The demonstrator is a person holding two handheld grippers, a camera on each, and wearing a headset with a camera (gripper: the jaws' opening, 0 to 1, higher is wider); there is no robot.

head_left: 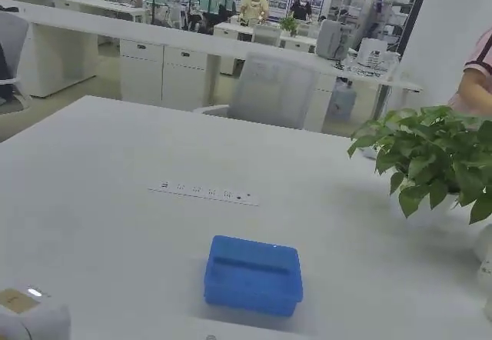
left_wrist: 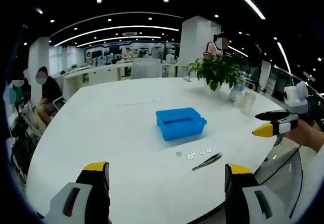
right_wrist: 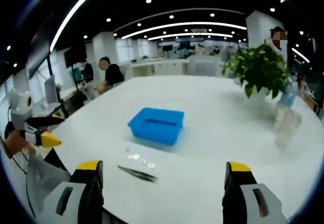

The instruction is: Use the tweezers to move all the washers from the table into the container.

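Nothing is moved yet: the washers lie in a row on the table between the container and the untouched tweezers, while the left hand-held gripper and right hand-held gripper both hang wide open and empty.

We hold our left gripper and right gripper at the bottom of each gripper view, yellow-tipped jaws spread wide apart on both.
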